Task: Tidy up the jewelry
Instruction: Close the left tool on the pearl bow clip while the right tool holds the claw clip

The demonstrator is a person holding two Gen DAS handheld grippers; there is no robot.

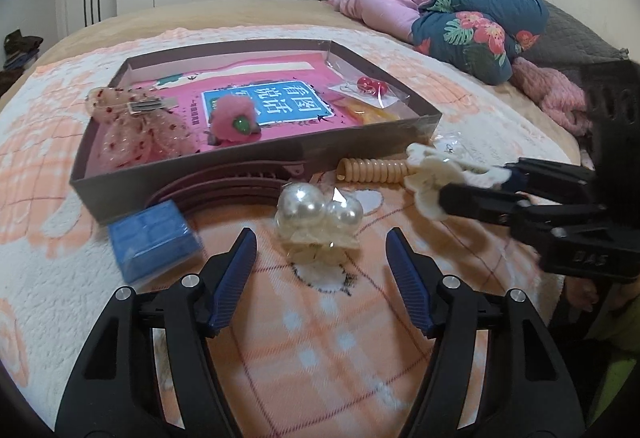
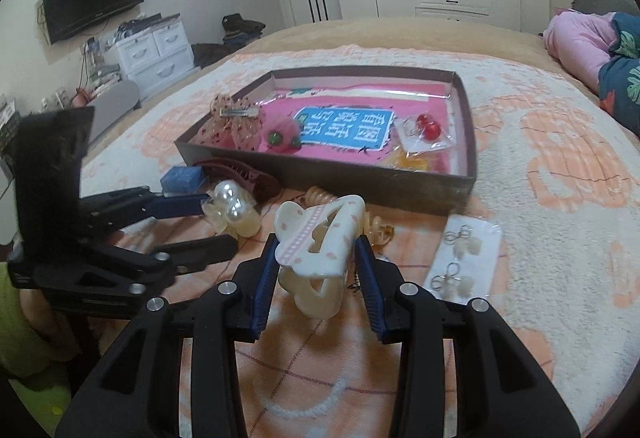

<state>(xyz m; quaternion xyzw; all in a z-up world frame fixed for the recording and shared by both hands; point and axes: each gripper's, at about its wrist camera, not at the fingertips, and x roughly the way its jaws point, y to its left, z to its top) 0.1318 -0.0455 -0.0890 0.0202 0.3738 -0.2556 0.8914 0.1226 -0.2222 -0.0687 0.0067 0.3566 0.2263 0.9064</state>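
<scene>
Soft, even indoor light, faint shadows, strong fisheye bending with dark vignetted corners, slight motion blur throughout

The blanket (image 1: 320, 338) is peach and white with a thin red-brown check. The box (image 2: 360, 186) is dark brown outside; its floor is bright pink with a blue label bearing white characters. The hair claw (image 2: 316, 250) is cream with a pink dotted stripe. The pearl clip (image 1: 320, 214) is glossy white over pale yellow. The small packet (image 1: 154, 240) is blue, the coil tie (image 1: 372, 170) tan, and the beads (image 2: 428, 128) red. The pompom (image 1: 234, 118) is pink with what looks like a green centre.
</scene>
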